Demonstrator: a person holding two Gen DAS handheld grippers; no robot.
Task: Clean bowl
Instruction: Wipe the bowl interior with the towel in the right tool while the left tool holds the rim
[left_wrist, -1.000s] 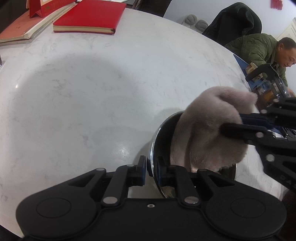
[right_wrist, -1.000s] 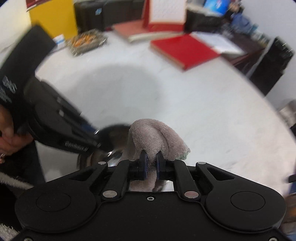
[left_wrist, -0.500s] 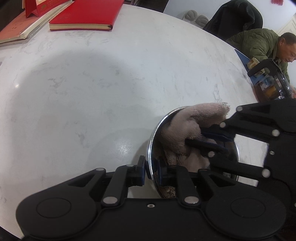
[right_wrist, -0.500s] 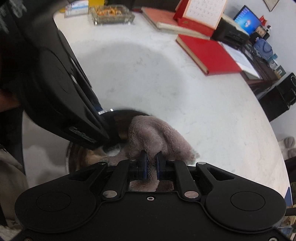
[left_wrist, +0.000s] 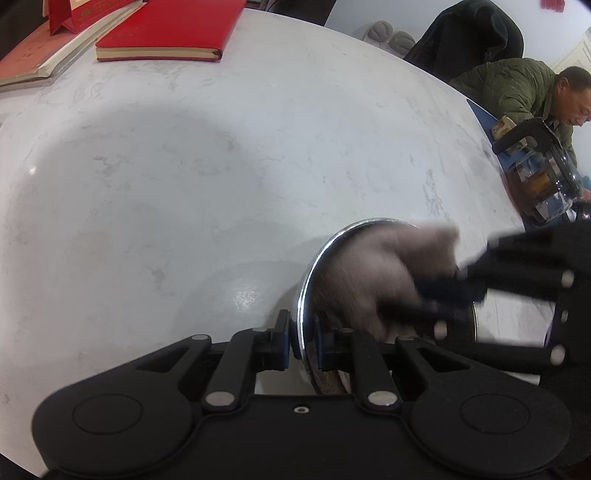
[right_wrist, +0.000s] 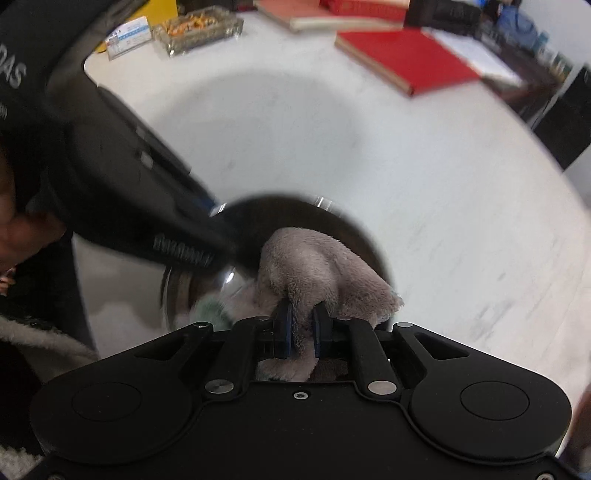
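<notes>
Change since a second ago: the cloth (right_wrist: 314, 266), then bunched above the rim, now sits lower, inside the bowl (left_wrist: 306, 291), and the right gripper (right_wrist: 303, 321) has come down with it; the left gripper (left_wrist: 303, 336) and the bowl have not shifted.

Bowl: shiny metal, resting on the white marble table (left_wrist: 184, 184) near its front edge, right of centre in the left wrist view. Brownish residue shows on the inner wall by the held rim.

Left gripper: clamped on the bowl's near rim, one pad outside the wall and one inside, steadying it.

Right gripper: pinched tight on a fold of the grey plush cloth, which bulges ahead of the fingers down into the bowl. In the left view it is blurred, so fine contact with the bowl floor cannot be told.

Key relation: the bowl's hollow lies directly ahead of and below the cloth; the right hand is the working one, entering from the side opposite the held rim.

Room: probably mid-wipe. The sweep is bounded by the bowl wall and the left gripper's inner pad. Open tabletop lies beyond and to the left; the red book (left_wrist: 166, 33) at the far edge and the glass jug (left_wrist: 546, 184) on the right are well apart.
</notes>
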